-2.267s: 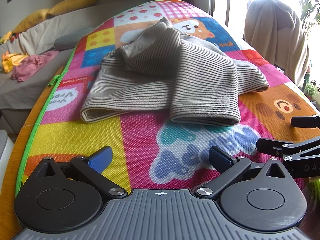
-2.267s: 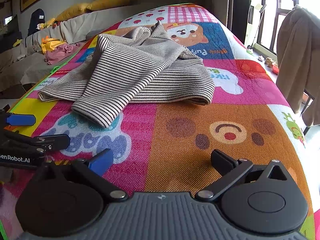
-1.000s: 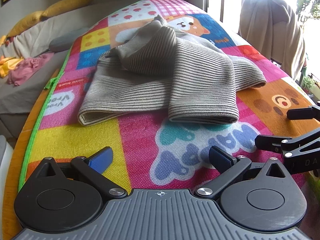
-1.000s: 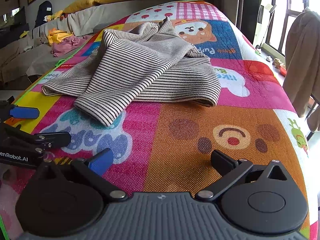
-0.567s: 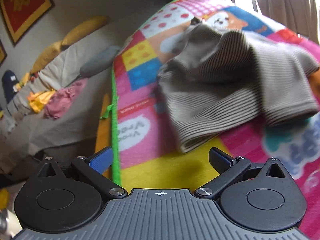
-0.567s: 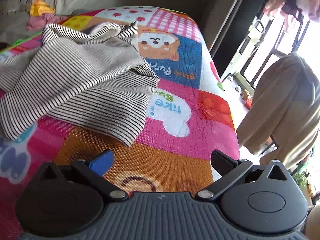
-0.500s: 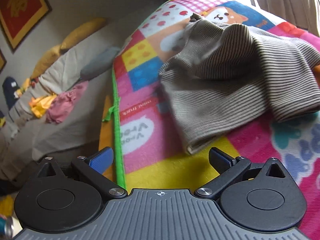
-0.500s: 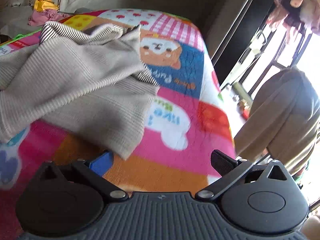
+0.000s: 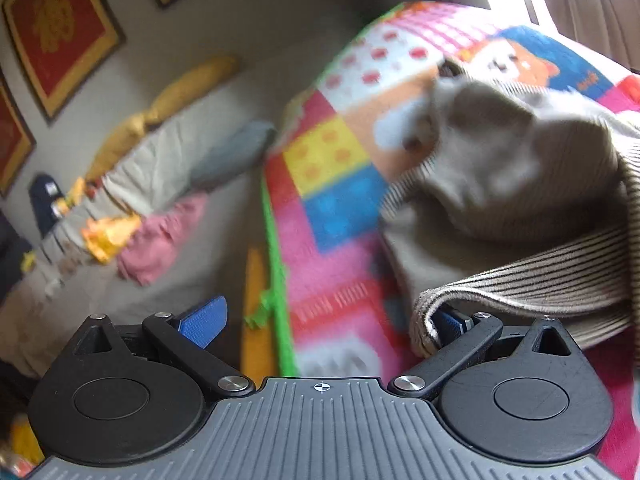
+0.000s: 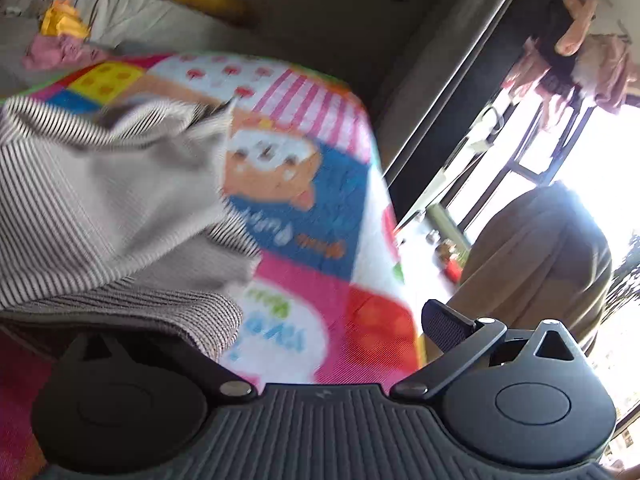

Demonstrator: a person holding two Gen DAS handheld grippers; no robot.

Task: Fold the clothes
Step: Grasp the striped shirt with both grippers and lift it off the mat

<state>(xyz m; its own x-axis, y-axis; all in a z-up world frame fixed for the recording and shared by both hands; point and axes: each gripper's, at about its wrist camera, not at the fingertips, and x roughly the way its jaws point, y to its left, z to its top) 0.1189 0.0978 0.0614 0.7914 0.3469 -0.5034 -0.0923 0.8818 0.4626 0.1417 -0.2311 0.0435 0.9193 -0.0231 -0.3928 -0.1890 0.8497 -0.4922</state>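
Note:
A grey-and-white striped top [image 9: 520, 208] lies bunched on a colourful play mat [image 9: 332, 184]. My left gripper [image 9: 324, 322] is open at the top's near left corner; the hem drapes over its right finger [image 9: 450, 324]. My right gripper [image 10: 320, 328] is open at the top's near right corner [image 10: 192, 312], and the cloth covers its left finger. The top also shows in the right wrist view [image 10: 100, 200]. Both views are blurred.
A sofa [image 9: 132, 184] with yellow cushions and pink and yellow clothes stands left of the mat. A chair draped in beige cloth [image 10: 536, 256] stands by the window on the right. The mat's green edge [image 9: 276, 276] runs along the left side.
Both grippers have moved forward and apart, the left to the top's left corner, the right to its right corner. The cloth edges now lie over their inner fingers.

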